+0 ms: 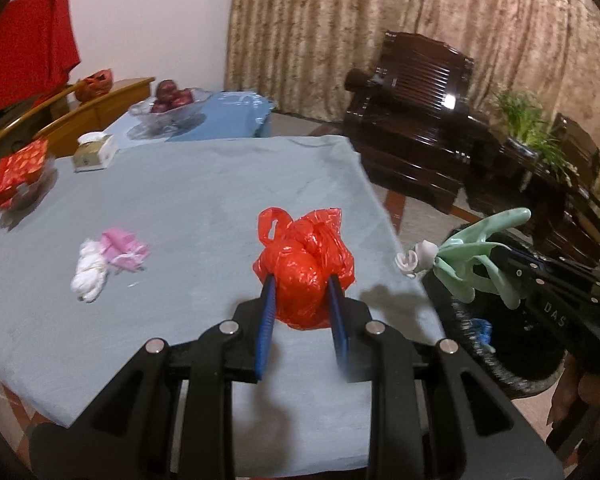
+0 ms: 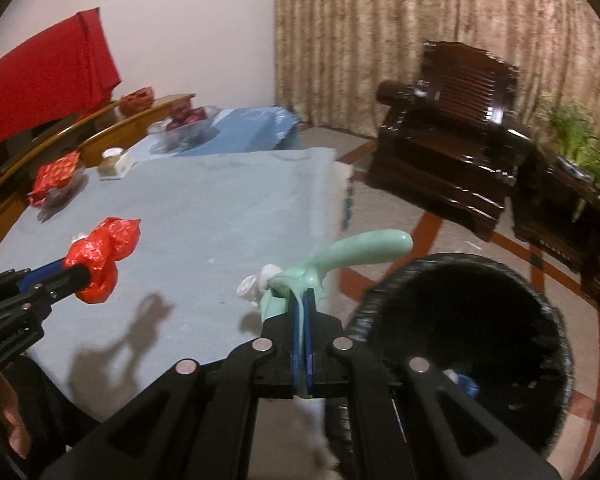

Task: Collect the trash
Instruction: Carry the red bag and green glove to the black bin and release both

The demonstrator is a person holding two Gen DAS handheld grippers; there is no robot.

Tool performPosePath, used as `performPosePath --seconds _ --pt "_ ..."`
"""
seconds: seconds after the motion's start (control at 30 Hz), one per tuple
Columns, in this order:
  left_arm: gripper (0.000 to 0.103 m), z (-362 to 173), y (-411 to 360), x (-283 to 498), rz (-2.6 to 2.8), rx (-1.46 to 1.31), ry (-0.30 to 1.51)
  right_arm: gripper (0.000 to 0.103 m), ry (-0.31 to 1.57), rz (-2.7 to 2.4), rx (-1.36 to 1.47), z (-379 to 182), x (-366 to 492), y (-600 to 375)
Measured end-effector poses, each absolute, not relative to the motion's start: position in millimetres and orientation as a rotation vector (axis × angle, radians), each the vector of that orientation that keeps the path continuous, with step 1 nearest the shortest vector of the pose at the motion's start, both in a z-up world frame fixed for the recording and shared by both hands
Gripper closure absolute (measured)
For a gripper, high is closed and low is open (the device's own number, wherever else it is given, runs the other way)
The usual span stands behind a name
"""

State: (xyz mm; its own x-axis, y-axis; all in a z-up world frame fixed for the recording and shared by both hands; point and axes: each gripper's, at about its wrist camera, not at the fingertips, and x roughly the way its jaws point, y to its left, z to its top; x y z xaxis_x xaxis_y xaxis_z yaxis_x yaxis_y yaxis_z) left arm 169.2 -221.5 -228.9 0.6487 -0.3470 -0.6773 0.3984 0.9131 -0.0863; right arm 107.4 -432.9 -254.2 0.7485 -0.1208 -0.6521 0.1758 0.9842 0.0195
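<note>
Only the left wrist view catches the pink-and-white crumpled wad lying on the blue-grey tablecloth at about nine o'clock from the left gripper; the right wrist view has it almost wholly hidden behind the red plastic bag. That bag sits squeezed between the left jaws, which stand partly apart around it, lifted above the cloth. The right gripper has its jaws pressed tight on a pale green rubber glove with a white rolled cuff, near the table's edge. At three o'clock from it stands the black bin; something blue and white lies at its bottom, too blurred to name. A glass bowl of red apples rests at the far end.
</note>
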Motion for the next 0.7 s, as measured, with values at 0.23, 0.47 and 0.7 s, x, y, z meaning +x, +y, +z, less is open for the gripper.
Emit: performPosePath --seconds 0.23,0.47,0.7 --pt "0.079 -223 -269 156 -0.481 0.095 0.759 0.101 0.679 -0.272 0.137 -244 82 -480" --pt "0.079 -217 -321 143 -0.546 0.131 0.747 0.101 0.657 -0.340 0.162 -240 57 -518" --pt "0.079 -226 -376 127 -0.604 0.161 0.770 0.101 0.656 -0.401 0.189 -245 35 -557"
